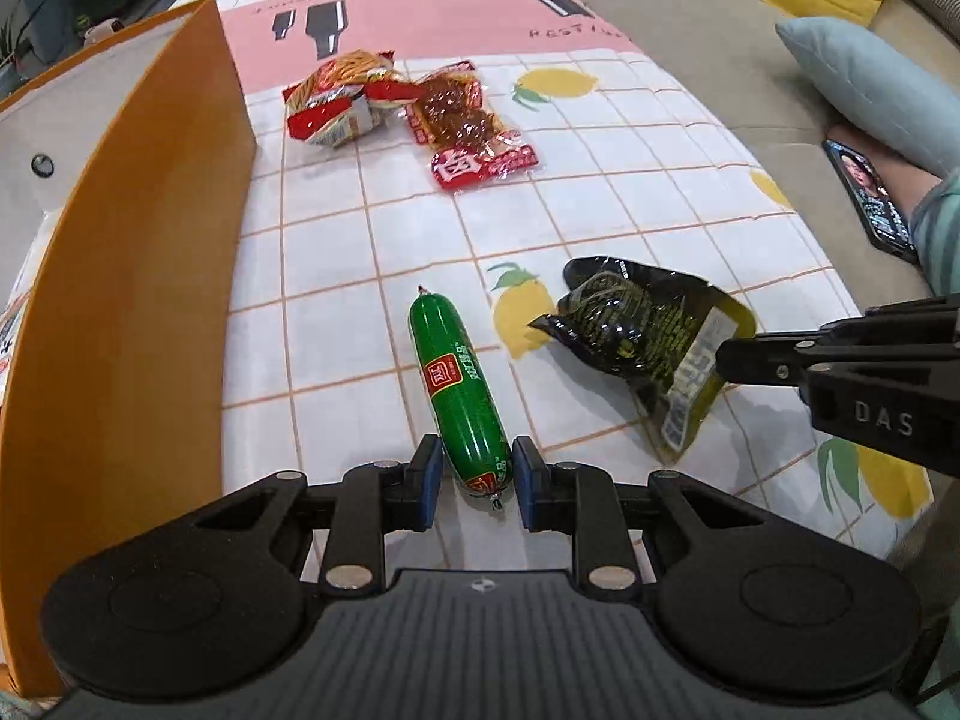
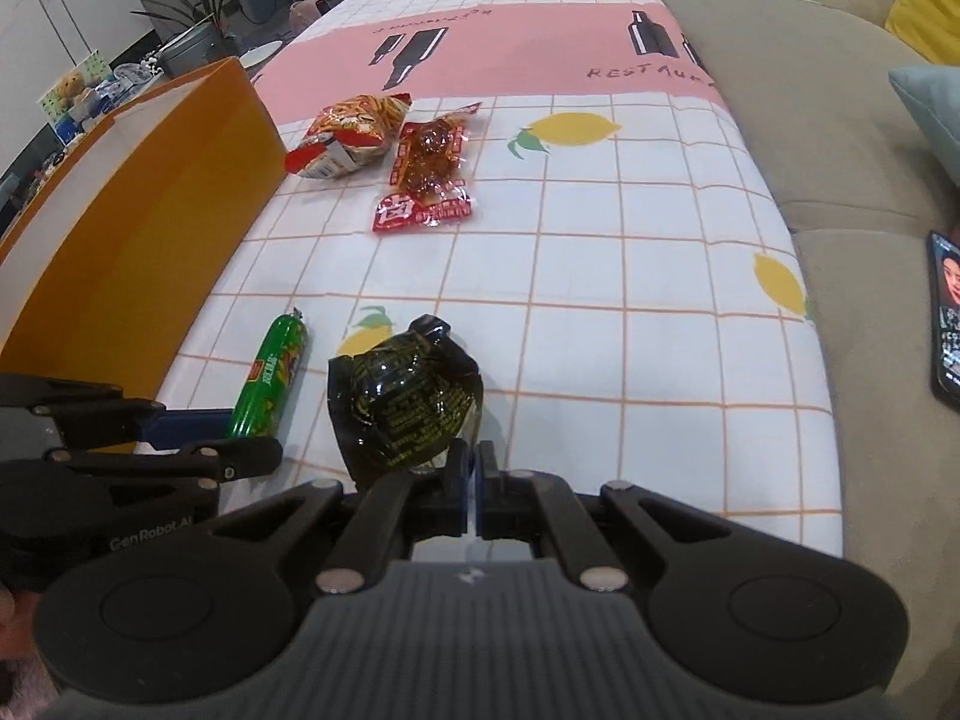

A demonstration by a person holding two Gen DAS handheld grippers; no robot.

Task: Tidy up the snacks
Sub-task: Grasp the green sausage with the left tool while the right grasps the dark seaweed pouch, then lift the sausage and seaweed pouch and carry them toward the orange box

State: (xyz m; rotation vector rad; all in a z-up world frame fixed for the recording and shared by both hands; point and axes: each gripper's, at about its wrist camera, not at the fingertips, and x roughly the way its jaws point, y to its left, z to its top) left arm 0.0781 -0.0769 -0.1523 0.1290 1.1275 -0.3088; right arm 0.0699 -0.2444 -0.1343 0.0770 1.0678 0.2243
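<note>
Left tool [image 1: 477, 480] clamps the green sausage [image 1: 459, 384], right tool [image 2: 474, 468] pinches the black packet [image 2: 408, 408]; two red packets [image 1: 414, 120] ahead of both tools remain unsorted on the desk [image 1: 630, 210].

1. You have before you a table under a cloth [image 2: 630, 276] with white squares, yellow lemons and a pink band.
2. An orange box [image 1: 180, 252] stands on its left side.
3. Near the pink band lie a red-and-yellow snack bag [image 1: 345, 99] and, touching it, a clear red packet [image 1: 474, 132].
4. Nearer to you are a green sausage [image 1: 459, 384] and a black packet [image 2: 408, 402]; whether they rest on the cloth, the views do not show.
</note>
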